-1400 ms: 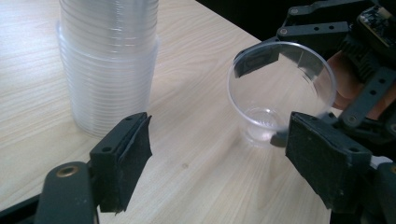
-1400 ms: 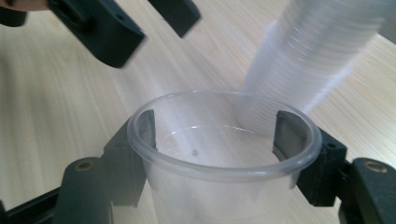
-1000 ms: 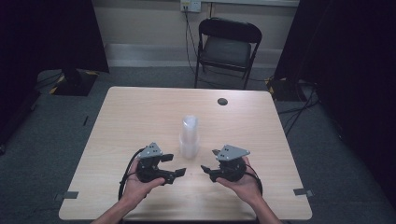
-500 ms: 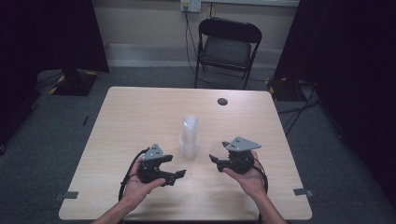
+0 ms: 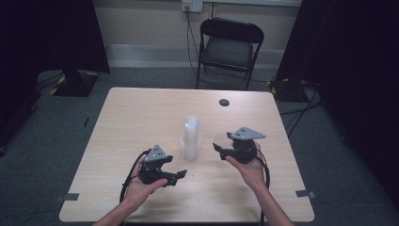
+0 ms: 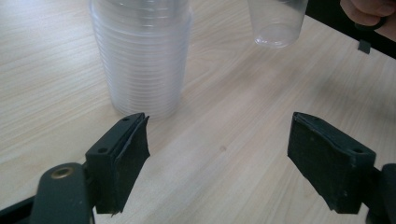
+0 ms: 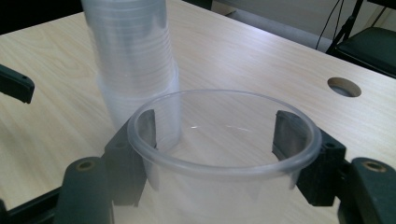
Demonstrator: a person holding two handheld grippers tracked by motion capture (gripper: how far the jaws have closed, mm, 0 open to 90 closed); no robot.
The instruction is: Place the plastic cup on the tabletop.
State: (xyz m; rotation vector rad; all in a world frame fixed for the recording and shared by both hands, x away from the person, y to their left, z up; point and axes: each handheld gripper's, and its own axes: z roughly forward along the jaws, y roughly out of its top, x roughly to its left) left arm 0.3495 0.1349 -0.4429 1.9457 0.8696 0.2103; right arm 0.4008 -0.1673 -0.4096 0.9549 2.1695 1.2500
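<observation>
A tall stack of clear plastic cups (image 5: 190,136) stands upright near the middle of the wooden table (image 5: 141,113). My right gripper (image 5: 221,147) is held above the table to the right of the stack, shut on a single clear cup (image 7: 224,158), one jaw on each side of its wall. That cup (image 6: 276,23) hangs off the table surface in the left gripper view. Low at the front left of the stack, my left gripper (image 5: 179,175) is open with nothing between its jaws. The stack (image 6: 140,56) is just ahead of its left jaw.
A round cable hole (image 5: 224,102) lies in the table's far right part. A black folding chair (image 5: 228,47) stands beyond the far edge. Bare tabletop lies left of the stack and along the front edge.
My right gripper has risen and moved away from the front edge, a little to the right. The left gripper has hardly moved.
</observation>
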